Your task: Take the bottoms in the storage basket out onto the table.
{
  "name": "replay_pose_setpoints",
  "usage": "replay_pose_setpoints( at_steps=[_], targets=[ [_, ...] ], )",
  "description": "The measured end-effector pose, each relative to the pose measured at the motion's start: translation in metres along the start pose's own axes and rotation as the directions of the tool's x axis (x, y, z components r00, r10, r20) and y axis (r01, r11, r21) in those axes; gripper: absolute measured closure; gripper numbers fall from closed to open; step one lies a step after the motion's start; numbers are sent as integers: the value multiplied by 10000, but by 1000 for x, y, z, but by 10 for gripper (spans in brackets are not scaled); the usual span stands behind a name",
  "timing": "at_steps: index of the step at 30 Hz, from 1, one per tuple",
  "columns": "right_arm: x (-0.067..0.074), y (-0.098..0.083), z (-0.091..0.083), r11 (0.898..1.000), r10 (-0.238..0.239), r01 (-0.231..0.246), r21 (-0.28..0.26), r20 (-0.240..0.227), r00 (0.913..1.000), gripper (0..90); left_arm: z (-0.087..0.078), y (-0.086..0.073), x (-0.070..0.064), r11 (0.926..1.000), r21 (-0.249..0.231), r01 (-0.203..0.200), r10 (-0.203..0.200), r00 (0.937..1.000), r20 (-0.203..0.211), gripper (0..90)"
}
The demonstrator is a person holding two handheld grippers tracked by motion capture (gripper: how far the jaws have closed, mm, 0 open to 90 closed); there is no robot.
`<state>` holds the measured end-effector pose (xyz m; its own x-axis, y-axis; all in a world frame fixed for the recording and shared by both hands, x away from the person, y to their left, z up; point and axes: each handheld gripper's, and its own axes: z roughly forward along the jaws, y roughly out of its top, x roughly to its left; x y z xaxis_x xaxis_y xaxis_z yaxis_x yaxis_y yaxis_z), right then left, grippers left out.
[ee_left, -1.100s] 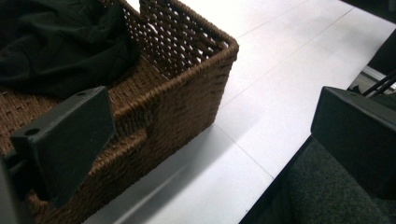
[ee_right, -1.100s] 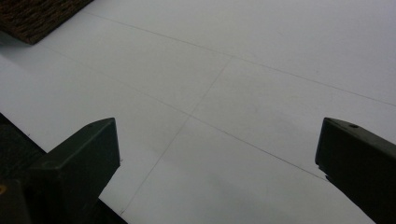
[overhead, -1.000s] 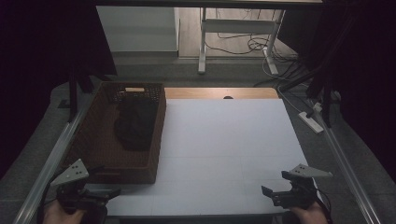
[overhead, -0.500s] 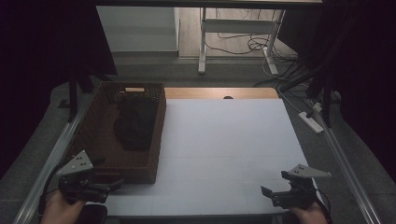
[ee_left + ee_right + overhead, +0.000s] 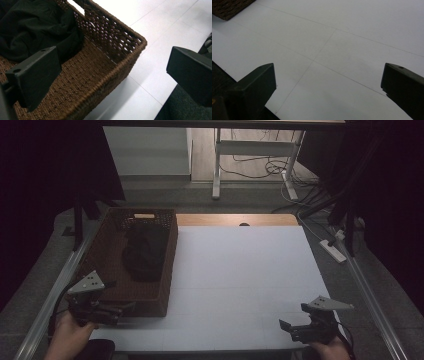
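A brown wicker basket (image 5: 167,270) stands on the left side of the white table (image 5: 240,270), with a black cloth (image 5: 146,252) bundled inside it. In the left gripper view the black cloth (image 5: 35,27) lies at the upper left of the basket (image 5: 120,65). My left gripper (image 5: 125,310) hovers at the basket's near corner, open, its jaws straddling the rim with nothing held. My right gripper (image 5: 285,326) sits low over the table's near right edge, open and empty, and its view looks across the bare white table (image 5: 337,45).
A basket corner (image 5: 229,8) appears at the top left of the right gripper view. Metal rails (image 5: 55,290) run along both table sides. Beyond the far edge stand a desk frame (image 5: 217,165) with cables and a power strip (image 5: 332,249) on the floor.
My left gripper has lifted and moved a little right and forward, over the basket's near corner. The right gripper has stayed almost still.
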<state>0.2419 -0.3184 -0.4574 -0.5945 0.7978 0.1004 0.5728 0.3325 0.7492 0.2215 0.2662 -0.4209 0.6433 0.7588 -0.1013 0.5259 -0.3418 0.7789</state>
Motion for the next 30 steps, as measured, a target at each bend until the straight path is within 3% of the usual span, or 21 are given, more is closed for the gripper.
replay_pose_setpoints(
  at_steps=[2,6,8,15,30],
  targets=[
    [0,0,0,10000,0,0,2,-2,10000,2,1,1,1,10000,-14,22,-22,10000,-9,0],
    [0,0,0,10000,1,-1,13,-11,10000,3,6,6,9,9988,-264,411,-397,9980,497,0],
    [0,0,0,10000,4,-4,20,-12,10000,2,7,7,12,9984,-282,494,-479,9974,530,0],
    [0,0,1,10000,2,-2,42,-17,10000,3,12,15,23,9971,-141,743,-735,9961,493,0],
    [0,0,1,10000,-1,1,61,-39,10000,3,25,38,53,9947,212,1004,-1002,9949,-124,0]
  ],
)
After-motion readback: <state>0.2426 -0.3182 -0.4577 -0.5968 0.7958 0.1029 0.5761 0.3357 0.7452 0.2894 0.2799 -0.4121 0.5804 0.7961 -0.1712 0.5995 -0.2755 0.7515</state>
